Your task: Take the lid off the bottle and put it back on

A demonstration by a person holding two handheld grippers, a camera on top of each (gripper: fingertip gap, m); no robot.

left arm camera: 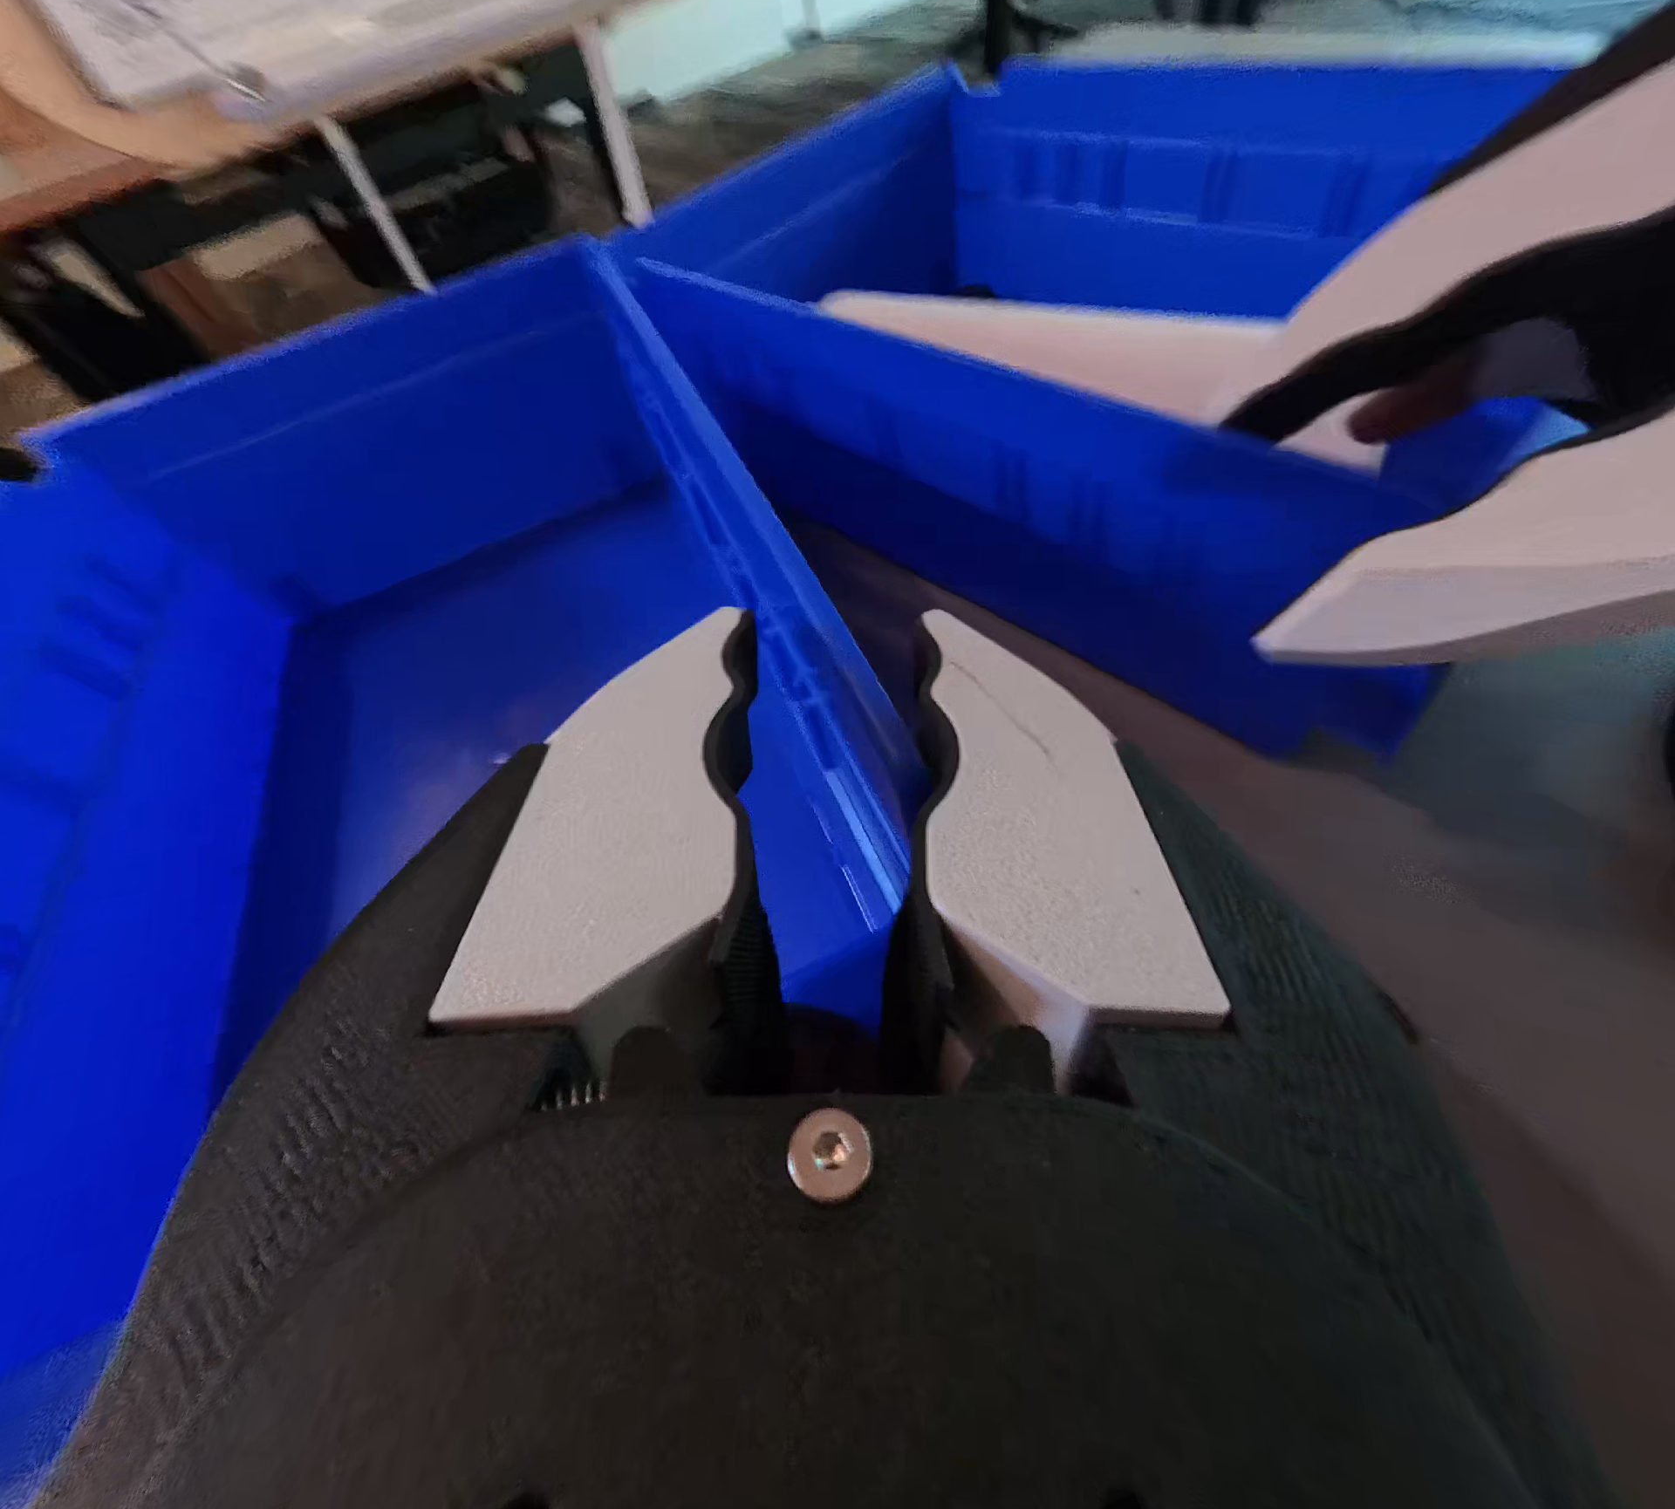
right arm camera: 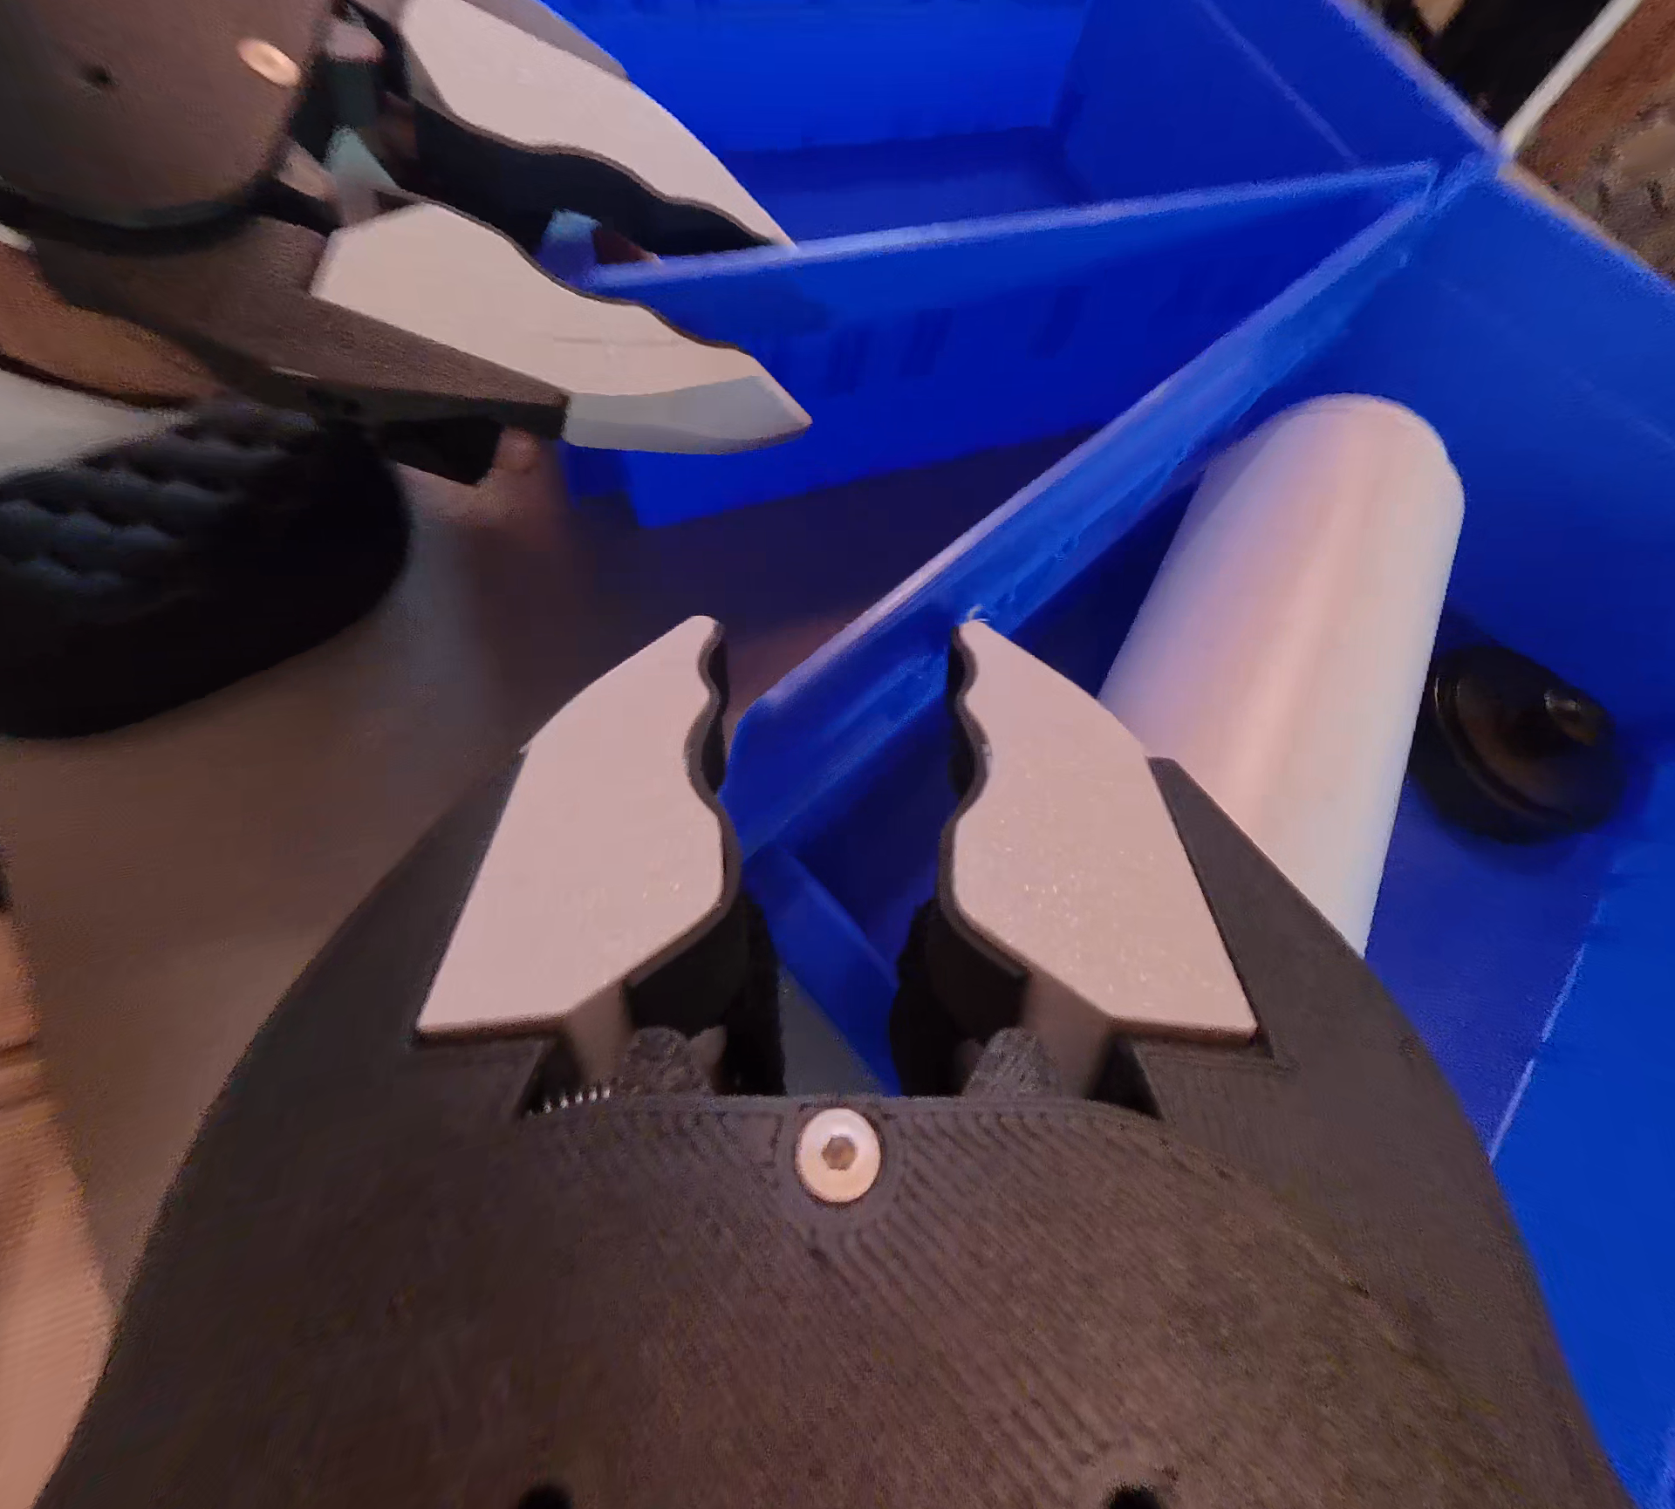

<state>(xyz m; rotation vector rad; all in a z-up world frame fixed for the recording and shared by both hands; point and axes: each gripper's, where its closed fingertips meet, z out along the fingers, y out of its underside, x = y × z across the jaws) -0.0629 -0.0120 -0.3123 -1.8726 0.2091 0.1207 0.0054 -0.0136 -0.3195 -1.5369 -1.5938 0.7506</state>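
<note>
Both grippers straddle blue bin walls with jaws spread, the left gripper (left arm camera: 834, 632) at its bin (left arm camera: 408, 469), the right gripper (right arm camera: 834, 641) beside the white bottle (right arm camera: 1287, 632) lying at two o'clock, black lid (right arm camera: 1514, 740) alongside.

- My left gripper (left arm camera: 834, 632) had a rough black printed body, with pale grey fingers (left arm camera: 625, 858) edged in wavy black pads.
- My right gripper (right arm camera: 836, 641) looked identical, one silver hex screw (right arm camera: 837, 1155) dead centre.
</note>
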